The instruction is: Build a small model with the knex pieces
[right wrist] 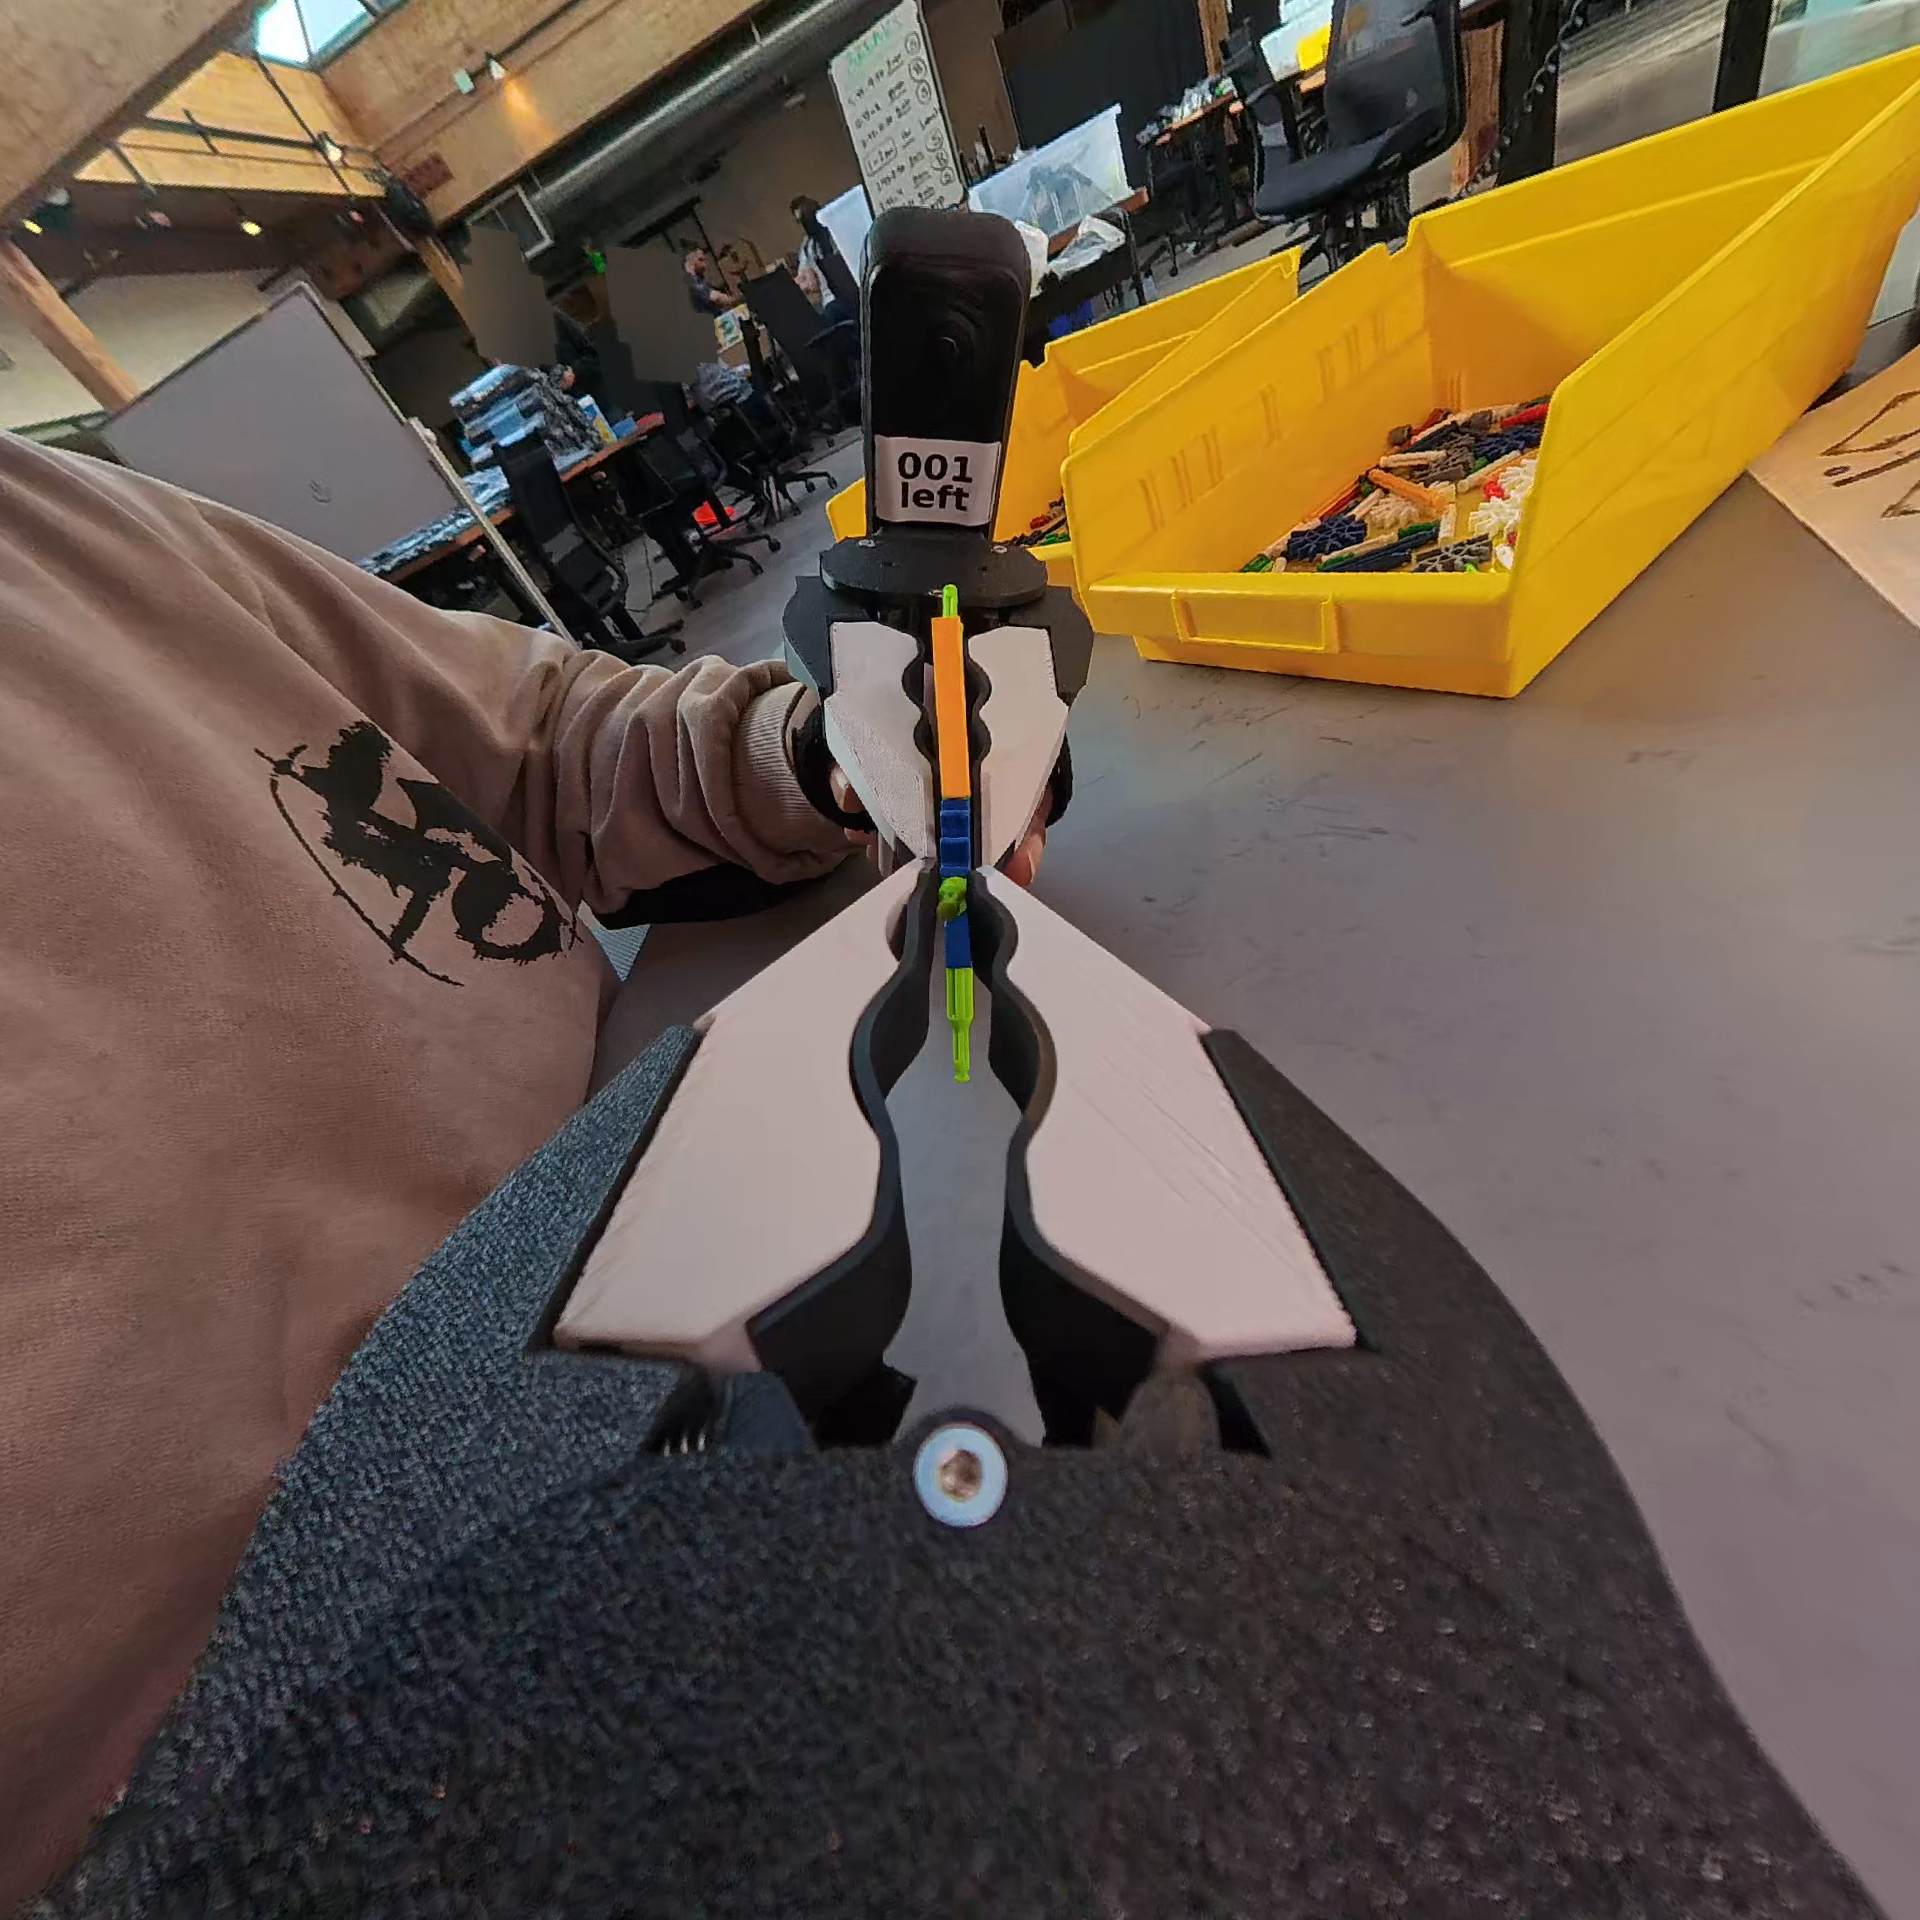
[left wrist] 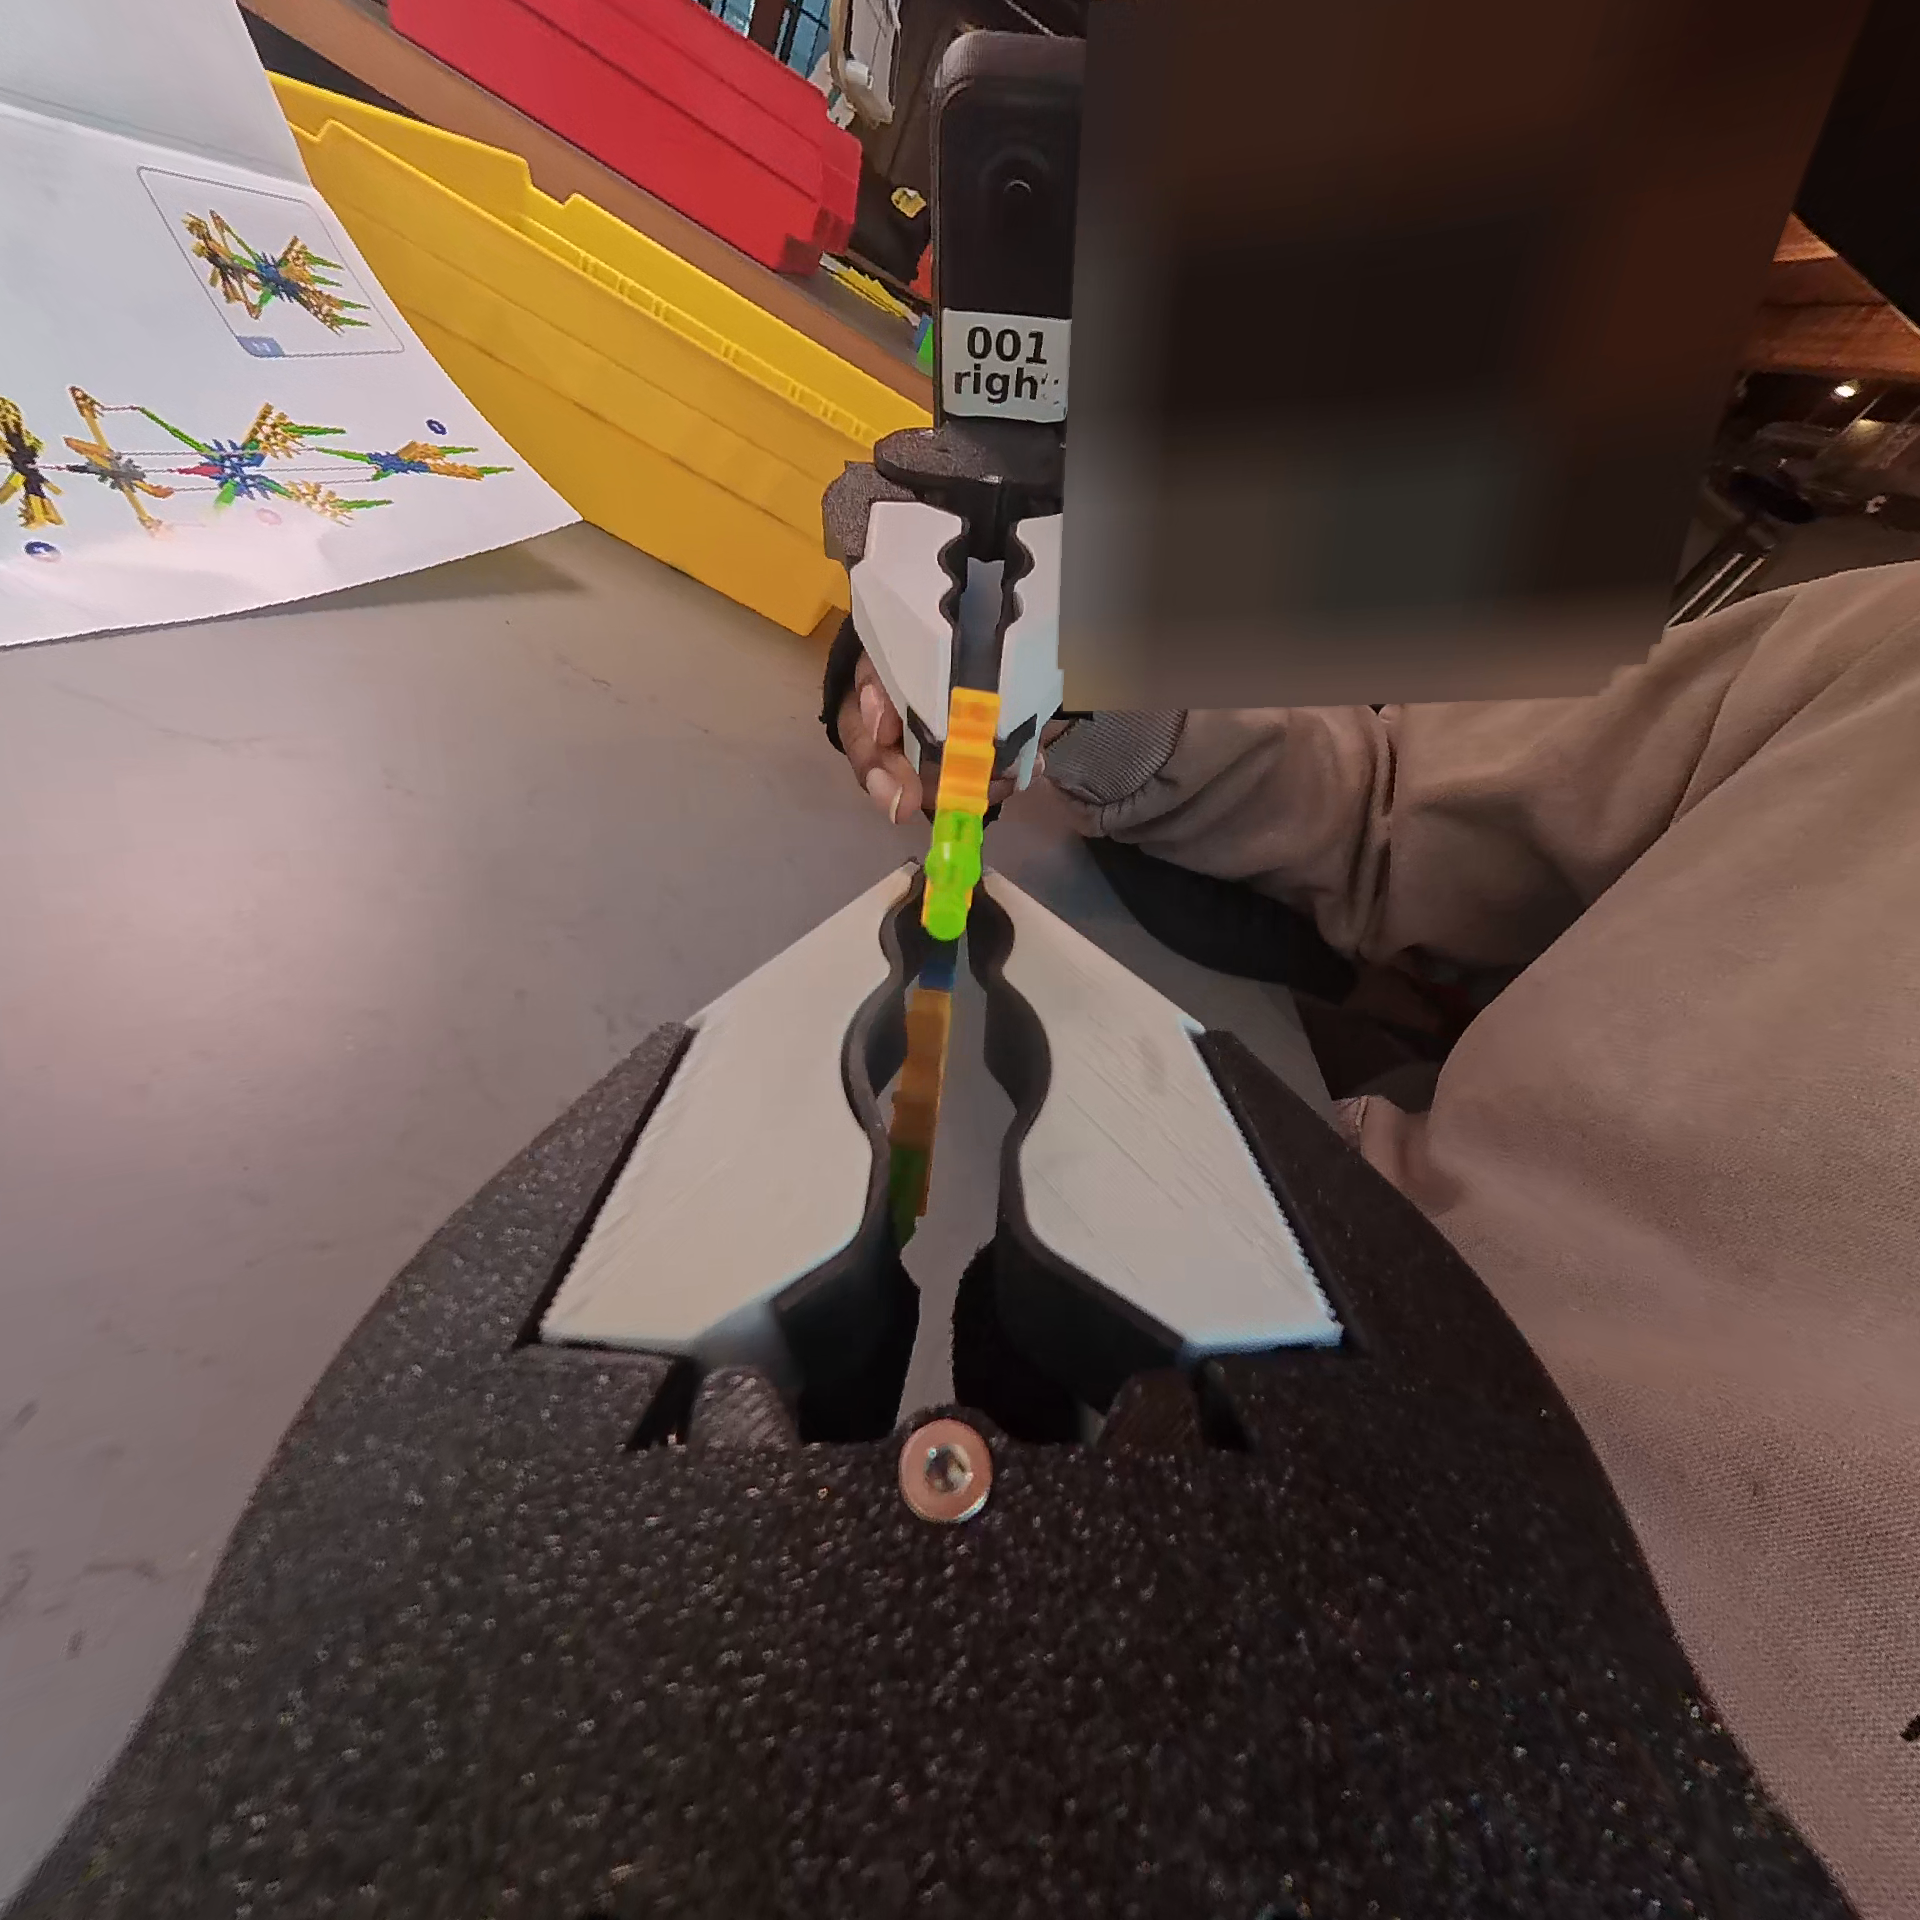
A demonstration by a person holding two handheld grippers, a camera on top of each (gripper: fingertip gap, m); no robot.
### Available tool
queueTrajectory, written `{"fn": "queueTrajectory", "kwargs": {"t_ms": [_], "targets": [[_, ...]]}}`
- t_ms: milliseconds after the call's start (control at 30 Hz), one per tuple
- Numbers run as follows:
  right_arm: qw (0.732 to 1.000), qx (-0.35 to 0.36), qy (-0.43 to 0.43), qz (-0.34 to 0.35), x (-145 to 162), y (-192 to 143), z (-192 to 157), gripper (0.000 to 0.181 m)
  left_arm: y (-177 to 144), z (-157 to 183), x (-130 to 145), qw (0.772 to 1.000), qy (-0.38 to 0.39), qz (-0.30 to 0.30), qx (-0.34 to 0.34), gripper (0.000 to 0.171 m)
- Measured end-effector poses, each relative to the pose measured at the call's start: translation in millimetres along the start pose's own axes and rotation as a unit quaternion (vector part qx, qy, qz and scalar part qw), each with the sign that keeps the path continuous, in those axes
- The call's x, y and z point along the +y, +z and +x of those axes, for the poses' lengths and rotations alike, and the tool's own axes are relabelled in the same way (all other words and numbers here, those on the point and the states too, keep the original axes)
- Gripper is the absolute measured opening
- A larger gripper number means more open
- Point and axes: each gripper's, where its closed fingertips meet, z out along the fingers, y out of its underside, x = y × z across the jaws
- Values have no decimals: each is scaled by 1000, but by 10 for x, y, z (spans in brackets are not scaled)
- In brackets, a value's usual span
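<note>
Two white-fingered tools meet tip to tip over the grey table (left wrist: 312, 935). From the left wrist view, the left tool (left wrist: 943, 914) is nearly closed on a thin rod assembly of orange, blue and green plastic pieces (left wrist: 920, 1091), with the right tool (left wrist: 971, 769) clamping its far orange end; a printed instruction sheet (left wrist: 156, 416) lies left. From the right wrist view, the right tool (right wrist: 954, 904) pinches the assembly's blue-green end (right wrist: 956, 956), beside a yellow plastic bin of loose pieces (right wrist: 1351, 623)

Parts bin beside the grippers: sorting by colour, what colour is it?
Yellow bin; clearest in the right wrist view.
</note>
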Motion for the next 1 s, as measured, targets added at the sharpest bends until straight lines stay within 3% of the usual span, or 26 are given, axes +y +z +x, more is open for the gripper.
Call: {"fn": "queueTrajectory", "kwargs": {"t_ms": [333, 633, 700, 800, 1000], "targets": [[996, 36, -52, -65, 152, 74, 13, 3, 40, -18, 57, 1000, 11, -17, -16, 6], [965, 203, -142, -88, 100, 122, 355, 4, -15, -379, -17, 989, -7, 19, -145, 7], [948, 253, -172, -93, 81, 156, 436, 3, -45, -474, -25, 984, -16, 24, -178, 7], [900, 341, -242, -125, 85, 218, 575, 2, -73, -615, -3, 975, -48, 30, -215, 6], [807, 426, -365, -183, 87, 317, 687, 2, -149, -727, 3, 970, -100, 43, -219, 7]]}}
